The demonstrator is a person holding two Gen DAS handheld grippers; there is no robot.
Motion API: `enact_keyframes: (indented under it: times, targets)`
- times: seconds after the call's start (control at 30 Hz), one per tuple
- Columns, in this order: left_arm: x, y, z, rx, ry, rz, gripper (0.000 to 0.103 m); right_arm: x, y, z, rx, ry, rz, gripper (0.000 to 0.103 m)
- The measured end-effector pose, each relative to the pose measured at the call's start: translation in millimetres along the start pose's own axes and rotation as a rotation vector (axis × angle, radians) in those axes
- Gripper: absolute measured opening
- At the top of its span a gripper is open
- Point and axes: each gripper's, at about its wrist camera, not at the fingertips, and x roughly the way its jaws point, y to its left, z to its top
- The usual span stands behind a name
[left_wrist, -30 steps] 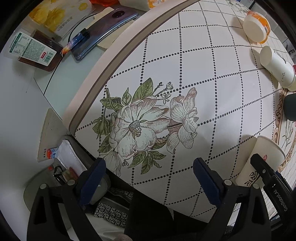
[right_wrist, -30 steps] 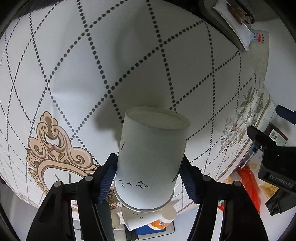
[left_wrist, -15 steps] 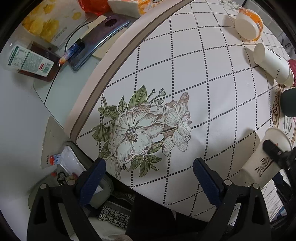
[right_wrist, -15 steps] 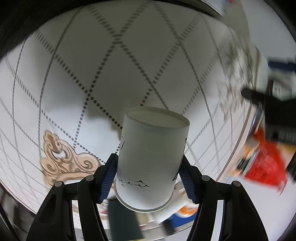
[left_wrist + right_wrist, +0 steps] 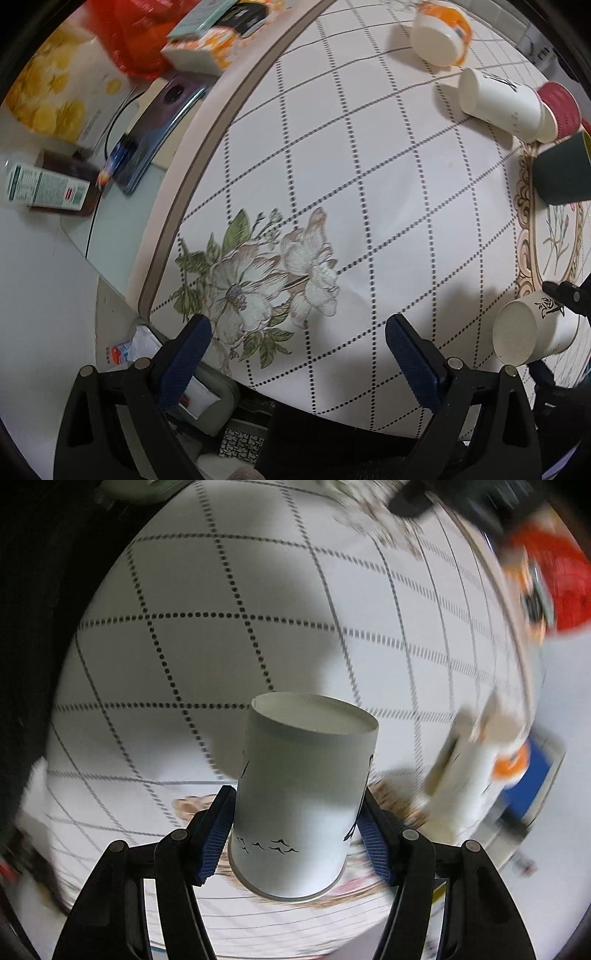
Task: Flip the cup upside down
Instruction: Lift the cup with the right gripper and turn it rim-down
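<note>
The right gripper (image 5: 297,829) is clamped on the white paper cup (image 5: 304,797), blue pads (image 5: 218,834) pressed flat against both sides just above the rim. The cup's closed base points away from the camera, its open mouth toward the gripper, and little black bird marks run along the wall near the rim. It hangs clear above the tablecloth (image 5: 229,602), its shadow falling on the dotted diamond pattern. The background here is smeared with blur.

Over in the left view, that same cup (image 5: 532,332) shows at the right edge, lying on its side in the air with its mouth facing left. The left gripper (image 5: 295,350) is spread wide, holding nothing, above the printed flowers (image 5: 266,280). Other cups (image 5: 498,103) lie tipped over near the far edge.
</note>
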Motion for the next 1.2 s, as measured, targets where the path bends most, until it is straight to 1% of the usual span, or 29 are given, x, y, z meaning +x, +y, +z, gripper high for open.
enact_keyframes:
  times: [0.03, 0.2, 0.33, 0.43, 0.63, 0.77, 0.87, 0.93, 0.97, 1.0, 1.2]
  targets:
    - [-1.1, -3.3, 0.8, 0.008, -0.002, -0.001, 0.097, 2.0, -3.1, -3.3, 0.063, 0.009, 0.046, 0.067]
    - [-5.6, -20.6, 4.7, 0.053, -0.011, -0.007, 0.097, 14.8, -11.0, -24.0, 0.327, 0.044, 0.205, 0.067]
    - [-7.4, -31.5, 6.0, 0.08, -0.012, -0.012, 0.097, 26.7, -16.9, -41.6, 0.539, 0.087, 0.334, 0.067]
    - [-7.8, -38.2, 6.4, 0.099, -0.013, -0.014, 0.097, 37.1, -17.9, -56.4, 0.698, 0.125, 0.449, 0.067]
    - [-9.2, -49.4, 4.9, 0.122, -0.015, -0.013, 0.097, 60.7, -14.2, -83.5, 0.918, 0.218, 0.615, 0.067]
    - [-9.4, -50.5, 4.3, 0.13, -0.013, -0.01, 0.097, 73.3, -10.1, -101.6, 1.052, 0.252, 0.735, 0.068]
    - [-8.6, -53.2, 2.3, 0.132, -0.01, -0.009, 0.097, 79.6, -12.4, -109.1, 1.115, 0.265, 0.79, 0.069]
    - [-8.5, -53.5, 1.3, 0.133, -0.008, -0.01, 0.097, 87.7, -23.3, -113.3, 1.146, 0.272, 0.81, 0.071]
    - [-8.7, -54.1, 0.7, 0.135, -0.007, -0.01, 0.097, 93.8, -34.2, -112.7, 1.156, 0.277, 0.81, 0.074]
    - [-9.2, -54.8, -0.2, 0.136, -0.008, -0.009, 0.097, 94.8, -36.2, -114.3, 1.163, 0.276, 0.81, 0.081]
    - [-10.0, -56.7, -3.0, 0.141, -0.008, -0.007, 0.097, 104.4, -63.3, -125.5, 1.224, 0.247, 0.782, 0.082]
